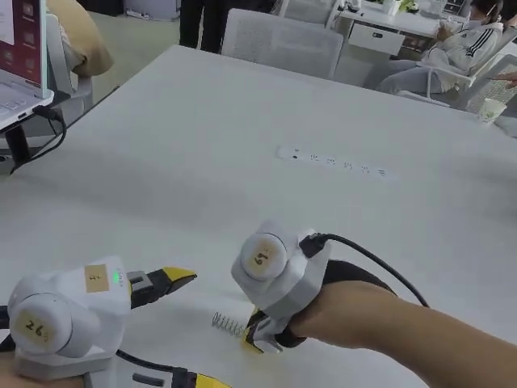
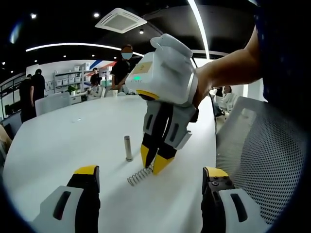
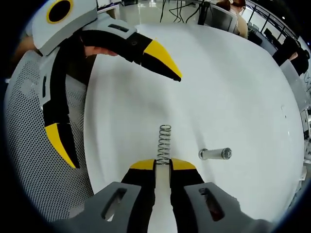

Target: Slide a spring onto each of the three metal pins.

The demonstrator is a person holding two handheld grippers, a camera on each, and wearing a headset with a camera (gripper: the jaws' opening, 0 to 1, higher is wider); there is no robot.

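Right gripper [image 3: 163,164]: held in a hand [image 1: 347,315]; its yellow-tipped jaws are clenched on one end of the spring [image 3: 164,141].
Spring: stretched straight out from those jaws, low over the white table [image 1: 242,121]; the free end seems to touch the tabletop, though this cannot be told for sure.
Pin [image 2: 128,148]: one metal pin is seen standing upright on the table, just beside the spring and apart from it, with nothing slid over it.
Left gripper [image 1: 194,327]: jaws are spread wide and nothing is grasped; it is pointed at the spring from near the right gripper.
Surroundings: a laptop [image 1: 20,56] is set at the table's far left edge, and a mesh chair [image 1: 283,40] is placed beyond it.
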